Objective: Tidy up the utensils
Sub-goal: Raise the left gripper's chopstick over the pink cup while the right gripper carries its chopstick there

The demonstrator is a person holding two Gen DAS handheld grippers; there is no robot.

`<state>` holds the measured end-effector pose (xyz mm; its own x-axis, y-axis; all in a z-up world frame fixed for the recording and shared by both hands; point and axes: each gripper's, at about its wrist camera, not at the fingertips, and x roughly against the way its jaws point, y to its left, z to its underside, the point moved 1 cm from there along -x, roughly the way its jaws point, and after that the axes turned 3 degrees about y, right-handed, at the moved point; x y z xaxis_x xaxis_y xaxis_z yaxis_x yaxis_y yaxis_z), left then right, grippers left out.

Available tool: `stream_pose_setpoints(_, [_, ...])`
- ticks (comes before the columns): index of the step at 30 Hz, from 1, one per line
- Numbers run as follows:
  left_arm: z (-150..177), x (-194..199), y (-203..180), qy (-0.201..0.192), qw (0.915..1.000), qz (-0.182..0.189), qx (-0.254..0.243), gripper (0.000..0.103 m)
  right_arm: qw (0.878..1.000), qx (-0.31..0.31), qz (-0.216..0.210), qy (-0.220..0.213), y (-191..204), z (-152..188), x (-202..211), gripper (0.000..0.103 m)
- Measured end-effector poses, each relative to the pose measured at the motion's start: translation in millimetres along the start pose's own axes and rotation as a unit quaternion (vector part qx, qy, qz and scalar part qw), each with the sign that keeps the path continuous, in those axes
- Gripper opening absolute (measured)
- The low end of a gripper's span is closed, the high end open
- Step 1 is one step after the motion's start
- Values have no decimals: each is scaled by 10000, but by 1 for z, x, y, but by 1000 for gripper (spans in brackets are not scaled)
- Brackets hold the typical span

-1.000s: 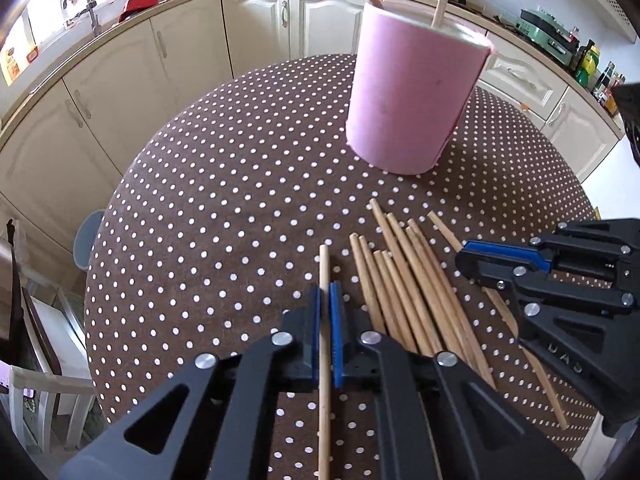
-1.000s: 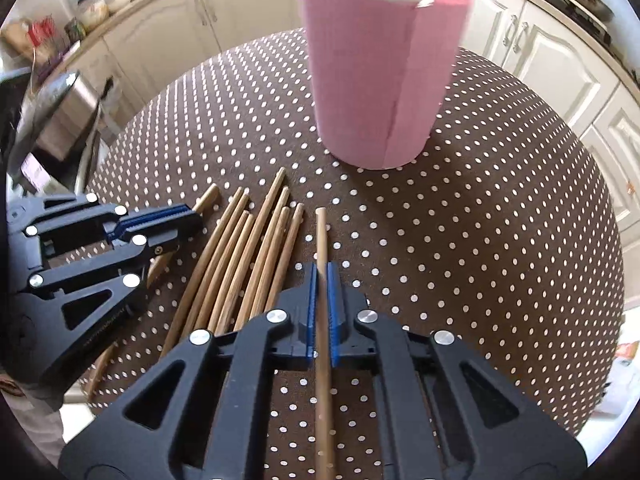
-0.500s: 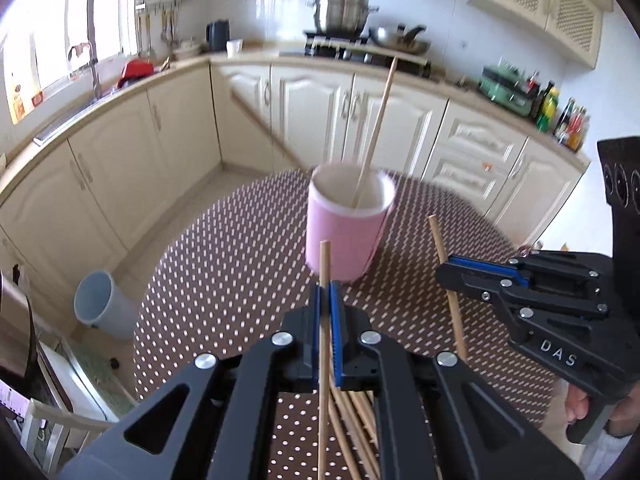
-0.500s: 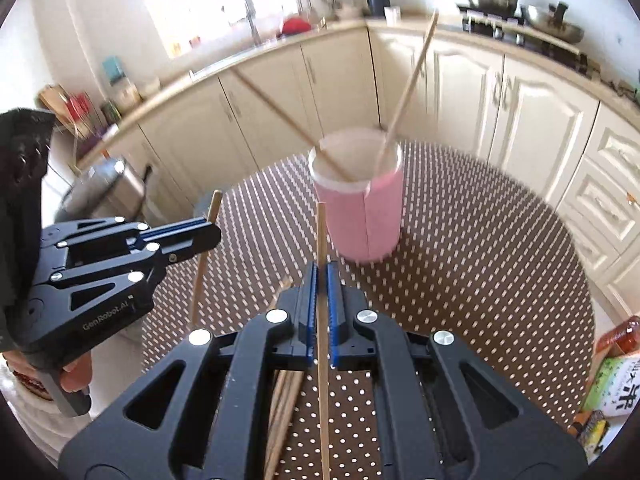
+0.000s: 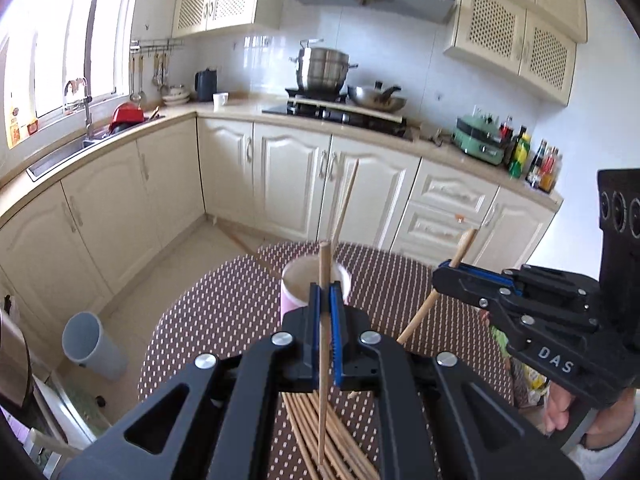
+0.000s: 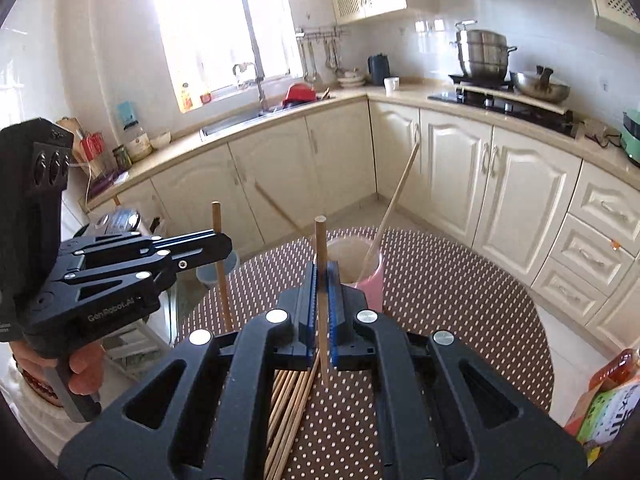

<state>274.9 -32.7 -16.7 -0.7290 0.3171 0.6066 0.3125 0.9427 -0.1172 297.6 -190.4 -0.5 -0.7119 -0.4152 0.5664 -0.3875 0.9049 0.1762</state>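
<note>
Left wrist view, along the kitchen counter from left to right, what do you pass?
Red pot by the sink → black kettle → white cup → steel steamer pot → wok → green appliance → bottles.

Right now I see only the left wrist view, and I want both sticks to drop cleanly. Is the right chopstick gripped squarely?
Observer: Yes. The right gripper has its fingers shut on the right chopstick, which crosses them with both ends sticking out.
Operator: And mine, seen from the side?
Observer: The left gripper holds the left chopstick near its upper end, and the longer part hangs below.
</note>
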Motion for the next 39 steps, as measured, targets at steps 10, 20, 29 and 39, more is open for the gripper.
stream_pose_setpoints(10, [-49,1,-5,-827,9962,-118,248,5,9986,181,18,-494,3,-47,16,5])
stream_pose_setpoints(20, [-91,13,1,-2108,9751,-305,625,5,9952,194,161,-942,-7,-83,15,5])
stream_pose_setpoints(29, [-79,-30,8,-1880,9787,-344,744,5,9966,119,241,-779,-19,-74,-11,5])
stream_pose_setpoints(39, [-43,-52,11,-1597,9855,-346,452,5,9984,-21,364,-439,-33,-41,-36,5])
